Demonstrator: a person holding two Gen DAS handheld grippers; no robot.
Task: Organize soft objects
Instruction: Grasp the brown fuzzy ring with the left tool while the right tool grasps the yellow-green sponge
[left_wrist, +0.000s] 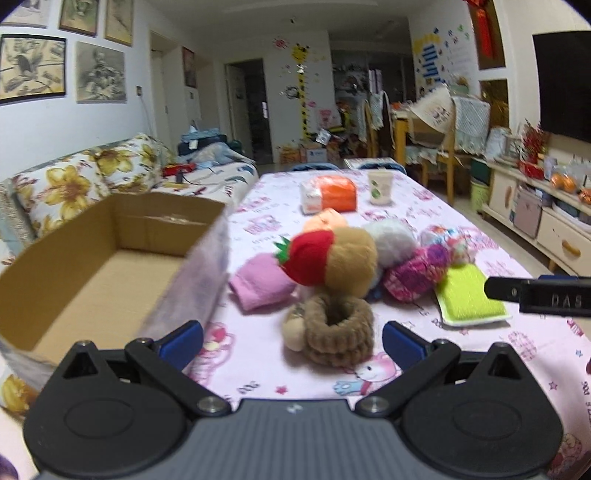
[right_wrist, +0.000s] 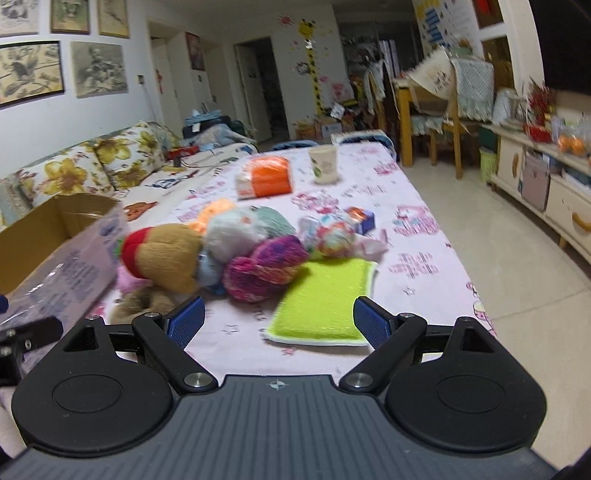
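A pile of soft things lies mid-table: a red and tan plush (left_wrist: 328, 260) (right_wrist: 162, 254), a pink pouch (left_wrist: 260, 286), a brown fuzzy ring (left_wrist: 338, 332), magenta yarn (left_wrist: 415, 273) (right_wrist: 264, 267), a pale yarn ball (right_wrist: 247, 229) and a green sponge pad (left_wrist: 467, 299) (right_wrist: 325, 301). An open cardboard box (left_wrist: 110, 258) (right_wrist: 44, 229) stands to the left. My left gripper (left_wrist: 291, 341) is open and empty, just before the brown ring. My right gripper (right_wrist: 279, 321) is open and empty, its fingers around the near end of the green pad; it also shows in the left wrist view (left_wrist: 535, 295).
An orange and white tissue pack (left_wrist: 328, 194) (right_wrist: 264, 181) and a paper cup (left_wrist: 380, 186) (right_wrist: 325, 164) stand at the table's far end. A floral sofa (left_wrist: 74, 177) runs along the left. Chairs and a cabinet (right_wrist: 546, 192) stand to the right across the floor.
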